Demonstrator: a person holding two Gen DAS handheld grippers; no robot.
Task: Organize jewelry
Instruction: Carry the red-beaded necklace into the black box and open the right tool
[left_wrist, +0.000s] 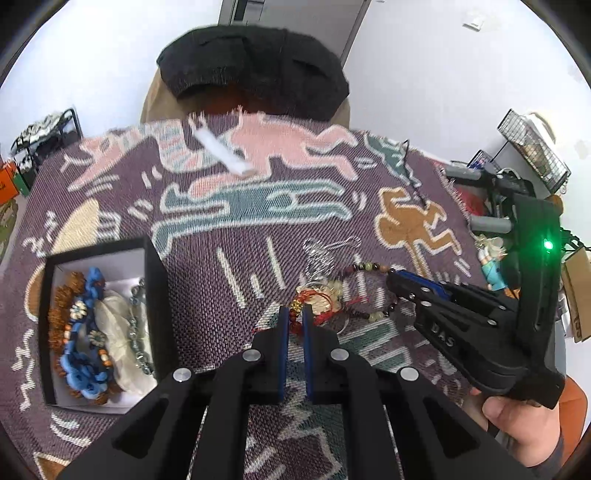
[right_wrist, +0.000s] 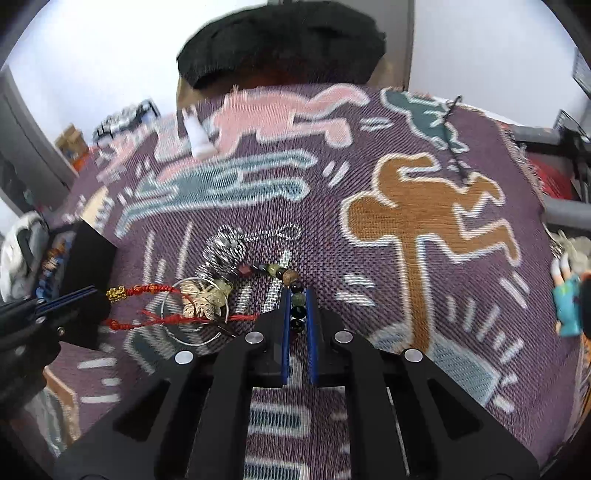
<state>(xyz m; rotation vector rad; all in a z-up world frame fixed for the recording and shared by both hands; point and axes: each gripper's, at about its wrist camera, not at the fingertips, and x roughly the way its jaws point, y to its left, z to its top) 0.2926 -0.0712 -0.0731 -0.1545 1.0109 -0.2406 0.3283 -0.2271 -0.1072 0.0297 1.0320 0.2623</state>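
Observation:
A tangle of jewelry lies on the patterned cloth (left_wrist: 258, 206). My left gripper (left_wrist: 295, 314) is shut on a red cord bracelet (left_wrist: 310, 302) with a gold charm; the bracelet also shows in the right wrist view (right_wrist: 147, 290). My right gripper (right_wrist: 298, 295) is shut on a dark beaded bracelet (right_wrist: 297, 308), whose beads show in the left wrist view (left_wrist: 369, 266). A silver chain (right_wrist: 229, 247) and a thin silver hoop (right_wrist: 195, 314) lie tangled between them. An open black box (left_wrist: 153, 280) at the left holds blue flower, brown bead and silver pieces.
A white strip (left_wrist: 225, 151) lies far on the cloth. A black hat (left_wrist: 255, 70) sits at the table's far edge. A thin black cord (left_wrist: 410, 166) lies at the right. Wire baskets (left_wrist: 532, 147) and a small figurine (right_wrist: 569, 295) stand off the right side.

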